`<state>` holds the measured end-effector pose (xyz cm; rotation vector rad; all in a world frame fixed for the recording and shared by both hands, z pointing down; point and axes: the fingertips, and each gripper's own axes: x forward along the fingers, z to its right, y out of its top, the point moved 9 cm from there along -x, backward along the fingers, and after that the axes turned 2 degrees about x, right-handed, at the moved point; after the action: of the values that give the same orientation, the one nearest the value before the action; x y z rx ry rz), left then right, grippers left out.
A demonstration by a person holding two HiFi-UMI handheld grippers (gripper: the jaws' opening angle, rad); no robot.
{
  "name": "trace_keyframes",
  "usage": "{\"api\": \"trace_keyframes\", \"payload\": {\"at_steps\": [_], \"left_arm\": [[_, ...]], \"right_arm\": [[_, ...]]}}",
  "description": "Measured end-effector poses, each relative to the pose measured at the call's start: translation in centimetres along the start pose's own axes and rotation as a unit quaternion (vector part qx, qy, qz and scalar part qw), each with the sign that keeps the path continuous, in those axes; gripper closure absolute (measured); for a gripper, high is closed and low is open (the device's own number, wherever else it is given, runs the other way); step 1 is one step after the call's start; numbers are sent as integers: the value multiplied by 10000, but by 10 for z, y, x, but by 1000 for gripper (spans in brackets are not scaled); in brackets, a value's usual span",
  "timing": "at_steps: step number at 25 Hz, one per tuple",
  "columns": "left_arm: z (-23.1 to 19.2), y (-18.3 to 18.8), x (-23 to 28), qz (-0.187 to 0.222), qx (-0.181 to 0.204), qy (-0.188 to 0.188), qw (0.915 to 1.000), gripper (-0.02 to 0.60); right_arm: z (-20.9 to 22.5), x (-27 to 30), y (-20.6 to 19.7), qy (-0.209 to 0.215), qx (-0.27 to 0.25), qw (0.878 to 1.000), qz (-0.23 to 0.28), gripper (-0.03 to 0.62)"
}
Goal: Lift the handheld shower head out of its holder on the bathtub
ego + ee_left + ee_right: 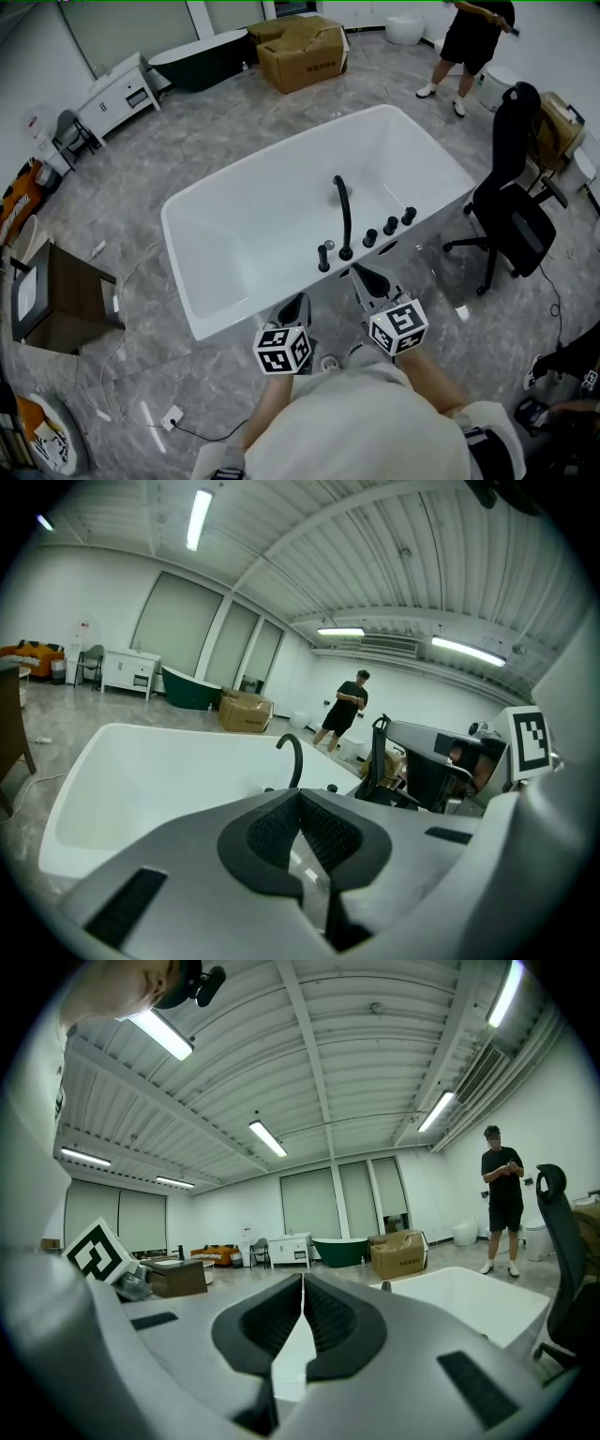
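In the head view a white bathtub (202, 314) stands in the middle of the grey floor. On its near rim are a curved black spout (344, 217), the short black handheld shower head (324, 255) upright in its holder just left of it, and three black knobs (390, 226) to the right. My left gripper (300, 302) is outside the near rim, a little short of the shower head, shut and empty. My right gripper (364, 275) is beside it, close below the spout's base, also shut on nothing. In the left gripper view, the spout (292, 757) rises beyond my left gripper's (300, 794) closed tips.
A black office chair (511, 202) stands right of the tub, and a person (473, 42) stands farther back. A wooden cabinet (66, 295) is at the left, a cardboard box (302, 52) and a dark green tub (202, 58) at the back. Cables (173, 422) lie on the floor.
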<state>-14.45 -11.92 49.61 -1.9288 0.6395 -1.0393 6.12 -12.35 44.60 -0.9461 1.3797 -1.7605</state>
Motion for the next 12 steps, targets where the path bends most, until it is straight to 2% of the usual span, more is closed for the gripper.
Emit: {"api": "trace_keyframes", "payload": {"at_steps": [7,12], "left_arm": [[-6,-14,27,-168,-285,114,9994,561],[-19,-10,49,-239,-466,272,9983,561]], "right_arm": [[28,26,-26,115,-34,9991,-410,572],[49,59,-50,250,-114,9964,-803,572]]}}
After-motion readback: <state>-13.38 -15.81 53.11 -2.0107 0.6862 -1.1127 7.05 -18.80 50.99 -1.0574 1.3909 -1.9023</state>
